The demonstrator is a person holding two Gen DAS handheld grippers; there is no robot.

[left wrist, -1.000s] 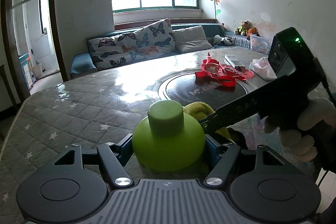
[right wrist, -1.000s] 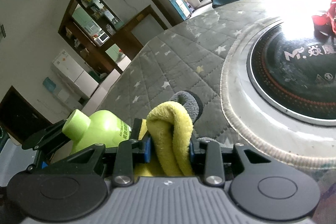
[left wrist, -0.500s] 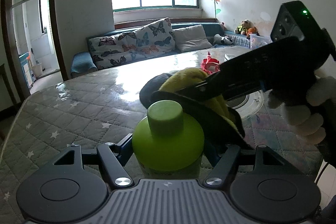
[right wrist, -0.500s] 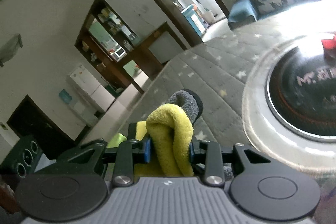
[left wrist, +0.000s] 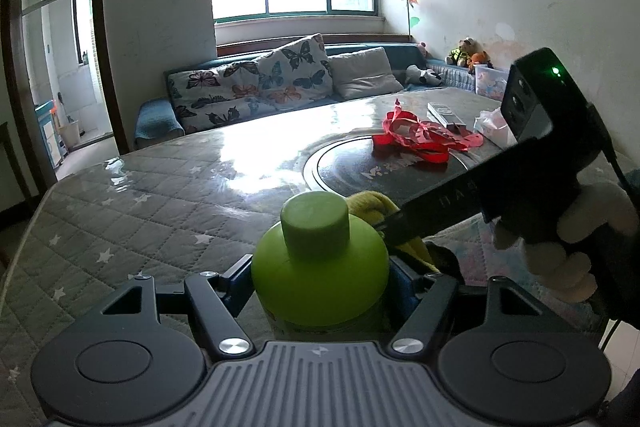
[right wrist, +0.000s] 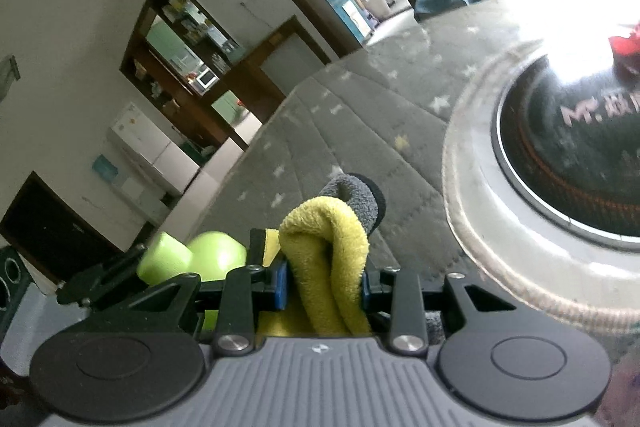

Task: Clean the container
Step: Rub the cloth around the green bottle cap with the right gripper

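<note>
My left gripper is shut on a lime-green bottle with a green cap, held upright above the quilted table. My right gripper is shut on a folded yellow and grey cloth. In the left wrist view the right gripper reaches in from the right and presses the cloth against the bottle's right side, just below the cap. The bottle shows at the lower left of the right wrist view, held by the left gripper.
The table has a grey star-quilted cover and a round black glass hob in its middle. Red ribbon, a remote and a white bag lie beyond it. A sofa with cushions stands behind.
The right gripper with the cloth has come down from over the bottle's cap to its right side. The bottle has stayed in the left gripper.
</note>
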